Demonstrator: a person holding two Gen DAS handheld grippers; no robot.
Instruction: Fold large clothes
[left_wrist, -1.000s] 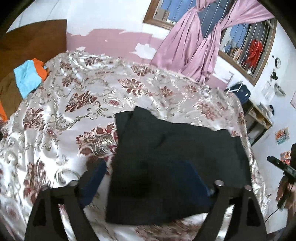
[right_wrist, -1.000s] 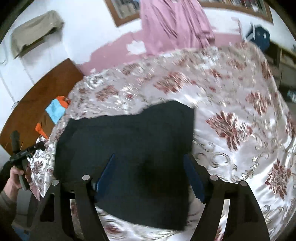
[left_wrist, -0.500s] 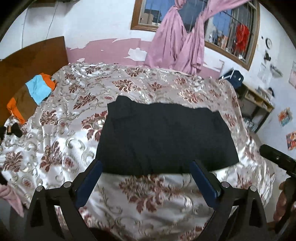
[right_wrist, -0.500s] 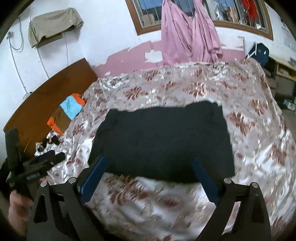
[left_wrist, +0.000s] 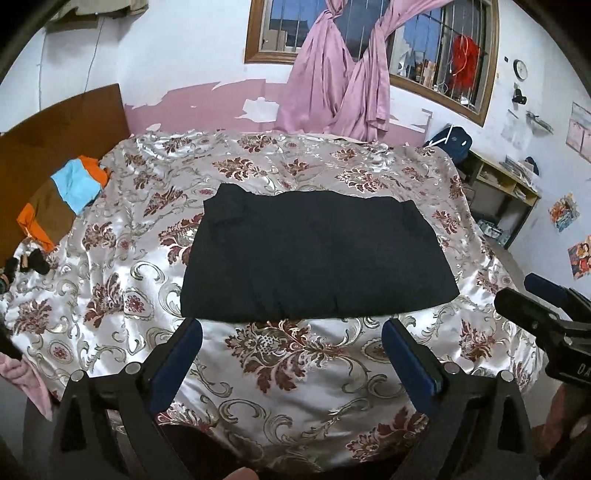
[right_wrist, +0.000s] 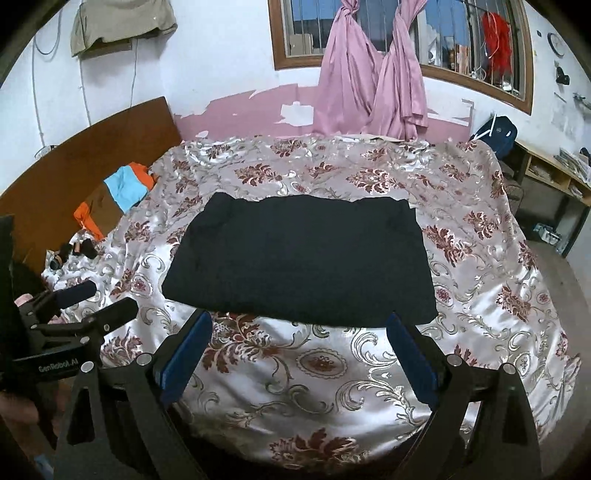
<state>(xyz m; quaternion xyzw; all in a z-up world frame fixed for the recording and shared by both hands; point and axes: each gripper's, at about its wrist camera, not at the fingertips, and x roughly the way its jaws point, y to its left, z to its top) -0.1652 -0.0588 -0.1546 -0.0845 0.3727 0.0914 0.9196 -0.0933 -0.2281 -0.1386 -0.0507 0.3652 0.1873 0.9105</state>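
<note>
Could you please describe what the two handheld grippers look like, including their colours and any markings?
Both the left gripper and the right gripper have black angular frames with silver round bolt heads and two long fingers faced with blue pads. Seen from the right wrist, the left gripper's body carries white lettering that reads roughly GenRobot.AI. No cables or sleeves are visible.

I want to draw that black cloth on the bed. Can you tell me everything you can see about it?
The black folded garment looks like soft, matte, dark cloth with no pattern. It lies flat as a wide, roughly rectangular shape, narrower at the far edge, with small wrinkles near its far left corner. It rests in the middle of the shiny silver bedspread with dark red flowers, which is all that touches it. What kind of garment it is cannot be told.
</note>
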